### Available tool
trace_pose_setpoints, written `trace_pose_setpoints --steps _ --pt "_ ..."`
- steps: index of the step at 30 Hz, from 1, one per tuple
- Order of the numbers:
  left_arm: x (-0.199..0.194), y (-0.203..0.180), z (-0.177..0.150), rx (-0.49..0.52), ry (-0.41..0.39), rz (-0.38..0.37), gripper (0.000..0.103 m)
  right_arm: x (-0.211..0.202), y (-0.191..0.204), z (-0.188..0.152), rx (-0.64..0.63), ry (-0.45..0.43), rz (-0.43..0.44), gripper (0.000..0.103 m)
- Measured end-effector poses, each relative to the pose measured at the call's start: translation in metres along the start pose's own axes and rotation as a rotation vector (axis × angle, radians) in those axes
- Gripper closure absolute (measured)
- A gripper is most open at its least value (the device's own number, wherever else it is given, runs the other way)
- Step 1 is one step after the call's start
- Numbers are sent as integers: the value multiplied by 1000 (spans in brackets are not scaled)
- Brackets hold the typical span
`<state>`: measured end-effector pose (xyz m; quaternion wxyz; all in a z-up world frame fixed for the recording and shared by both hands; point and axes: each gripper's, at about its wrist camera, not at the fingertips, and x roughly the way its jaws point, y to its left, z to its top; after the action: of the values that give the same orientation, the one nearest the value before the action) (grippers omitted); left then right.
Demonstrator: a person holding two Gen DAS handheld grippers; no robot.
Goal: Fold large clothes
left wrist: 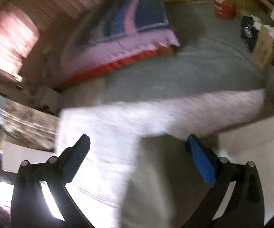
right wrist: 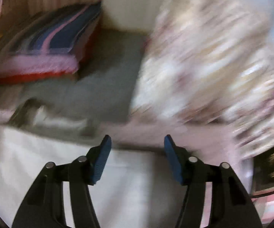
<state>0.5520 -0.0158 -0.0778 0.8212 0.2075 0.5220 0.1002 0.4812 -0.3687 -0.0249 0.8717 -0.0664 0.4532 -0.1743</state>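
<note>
A pale pink garment (left wrist: 117, 125) lies spread across the grey bed (left wrist: 175, 72), blurred by motion. My left gripper (left wrist: 137, 142) is open and empty just above its near part. In the right wrist view the garment's pink edge (right wrist: 156, 131) runs just beyond my right gripper (right wrist: 137, 142), which is open and empty over the white bed side (right wrist: 41, 152). A cream and white patterned cloth (right wrist: 213, 66) fills the right half of that view, blurred; I cannot tell whether it is part of the garment.
A stack of folded blankets, purple, blue and red (left wrist: 129, 34) (right wrist: 47, 53), sits at the bed's far left by the pink wall. A red container (left wrist: 223, 7) stands at the far edge. Boxes and clutter (left wrist: 262, 36) stand to the right.
</note>
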Motion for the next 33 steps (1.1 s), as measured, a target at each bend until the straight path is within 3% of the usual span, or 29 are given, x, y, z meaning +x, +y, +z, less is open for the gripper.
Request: trace_pose_setpoints --steps 2,3,8,11,14,17,18,21,22,23,24,25,26,29,31,33 --pt "-15 21 -6 -1 -71 -12 3 -27 -9 -5 -84 -83 -56 28" --pt "-31 36 -18 -3 -112 -27 3 -40 -13 -12 -126 -95 -36 19" --pt "-78 75 -91 1 -186 -209 3 -96 -32 -84 -296 -132 48 19" --pt "-101 94 -165 -26 -225 -378 3 -124 -47 -144 -282 -143 114 19" --pt "-102 98 -226 -66 -228 -481 3 -133 -62 -195 -254 -153 176 19" --pt "-95 89 -265 -97 -221 -517 3 -134 -59 -231 -277 -173 174 19" --pt "-89 83 -272 -107 -221 -559 3 -133 -57 -240 -274 -178 172 19" --pt "-72 62 -278 -105 -230 -633 3 -120 -55 -246 -192 -150 230 20" --pt "-68 58 -276 -120 -241 -641 5 -112 -56 -246 -148 -133 265 30" --pt "-65 53 -274 -134 -251 -669 12 -102 -59 -245 -74 -96 341 53" --pt "-63 51 -271 -151 -254 -669 14 -96 -60 -247 -24 -71 385 67" --pt "-66 49 -272 -167 -251 -655 20 -94 -58 -248 -1 -76 381 91" --pt "-67 49 -268 -181 -240 -644 34 -95 -57 -248 -2 -90 370 99" --pt "-77 69 -260 -206 -219 -718 64 -126 -69 -249 47 -156 397 102" --pt "-94 83 -253 -188 -236 -766 72 -160 -80 -244 9 -250 306 103" --pt "-109 85 -251 -160 -256 -739 74 -182 -89 -243 -6 -285 255 103"
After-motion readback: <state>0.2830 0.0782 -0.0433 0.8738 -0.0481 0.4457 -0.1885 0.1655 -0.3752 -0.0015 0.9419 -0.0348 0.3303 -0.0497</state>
